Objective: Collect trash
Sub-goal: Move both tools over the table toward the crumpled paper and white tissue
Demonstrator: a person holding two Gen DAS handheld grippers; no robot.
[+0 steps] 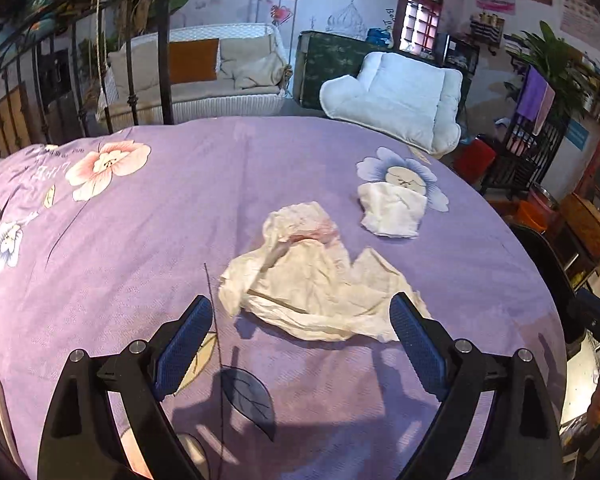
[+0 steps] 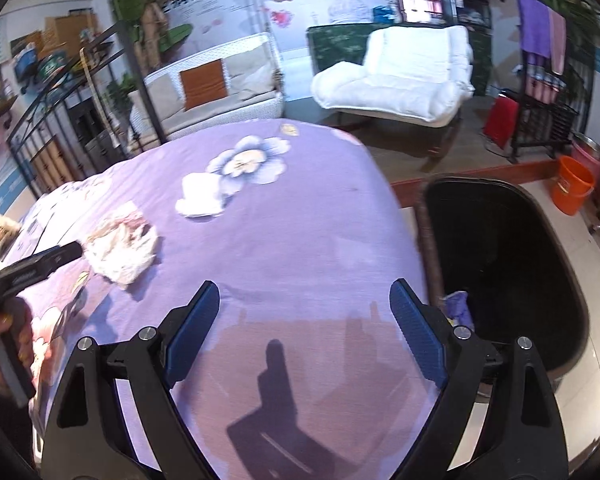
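A large crumpled tissue with pink stains (image 1: 316,280) lies on the purple flowered bedsheet (image 1: 140,240). My left gripper (image 1: 300,320) stands open just short of it, its right finger beside the tissue's near edge. A smaller folded white tissue (image 1: 392,212) lies farther back on a blue flower print. In the right wrist view my right gripper (image 2: 304,308) is open over bare sheet (image 2: 300,220), nothing between its fingers. Both tissues, the stained one (image 2: 120,250) and the white one (image 2: 200,198), lie to its left. A black bin (image 2: 500,264) stands beside the bed on the right.
A hand (image 2: 4,344) holds the left gripper at the left edge of the right wrist view. Beyond the bed stand a white lounge chair (image 2: 400,80), a wicker sofa (image 2: 220,88) and an iron bed frame (image 1: 60,80). An orange bucket (image 2: 572,190) sits on the floor.
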